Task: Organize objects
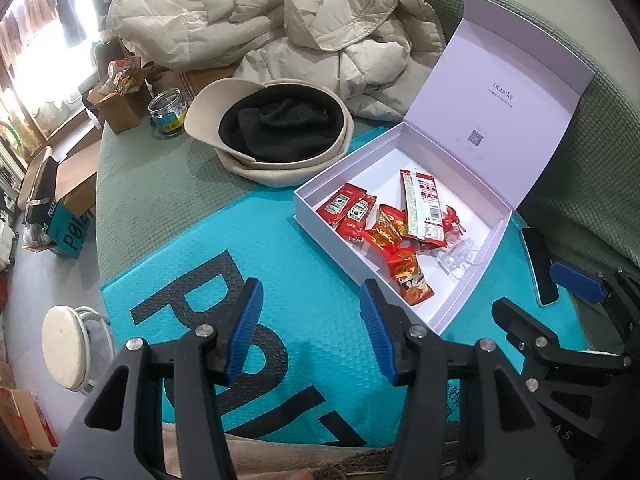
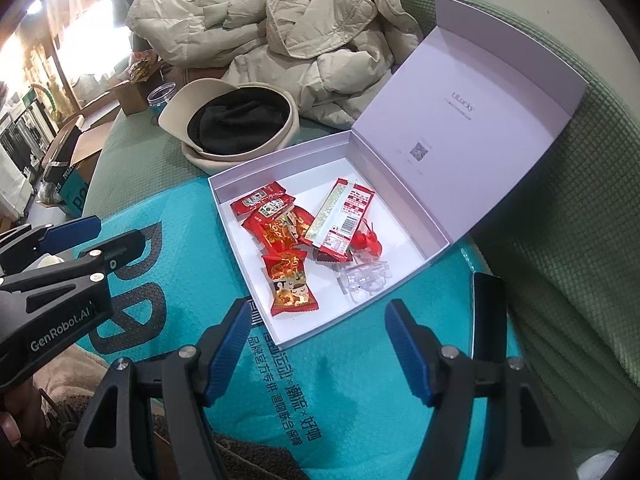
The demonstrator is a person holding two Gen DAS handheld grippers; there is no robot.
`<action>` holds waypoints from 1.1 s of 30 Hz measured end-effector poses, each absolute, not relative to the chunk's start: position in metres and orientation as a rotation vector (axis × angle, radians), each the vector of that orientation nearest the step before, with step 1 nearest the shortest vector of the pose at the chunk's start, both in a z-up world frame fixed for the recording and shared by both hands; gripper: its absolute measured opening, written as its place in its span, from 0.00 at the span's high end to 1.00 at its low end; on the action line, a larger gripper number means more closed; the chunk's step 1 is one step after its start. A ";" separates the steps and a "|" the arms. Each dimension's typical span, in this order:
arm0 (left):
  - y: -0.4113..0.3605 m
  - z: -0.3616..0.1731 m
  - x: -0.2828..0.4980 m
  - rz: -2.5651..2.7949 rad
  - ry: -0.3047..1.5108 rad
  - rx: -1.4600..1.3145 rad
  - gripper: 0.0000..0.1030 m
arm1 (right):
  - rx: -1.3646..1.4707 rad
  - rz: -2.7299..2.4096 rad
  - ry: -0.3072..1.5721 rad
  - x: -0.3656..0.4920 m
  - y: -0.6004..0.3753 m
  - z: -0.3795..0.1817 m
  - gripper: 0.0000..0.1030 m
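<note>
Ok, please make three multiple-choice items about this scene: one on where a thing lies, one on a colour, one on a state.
1. Where do the red snack packets lie?
A. inside the white box
B. on the beige hat
C. on the green cover

2. What colour is the mat under the box?
A. yellow
B. turquoise
C. pink

3. How is the lid of the white box?
A. shut
B. taken off and laid on the floor
C. open, standing up behind the box

Answers:
1 A: the packets rest on the box floor, within its walls.
2 B: the mat shows turquoise with dark letters.
3 C: the lid stands raised at the far side, with its inside in view.
</note>
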State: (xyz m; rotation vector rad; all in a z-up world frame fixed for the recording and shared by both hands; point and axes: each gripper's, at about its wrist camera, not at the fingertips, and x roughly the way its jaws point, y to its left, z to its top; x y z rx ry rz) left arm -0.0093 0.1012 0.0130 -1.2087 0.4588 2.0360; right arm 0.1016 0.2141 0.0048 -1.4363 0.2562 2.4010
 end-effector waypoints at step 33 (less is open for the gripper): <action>0.106 0.004 -0.008 2.000 0.460 -1.244 0.52 | -1.464 2.395 0.242 0.099 0.214 0.000 0.32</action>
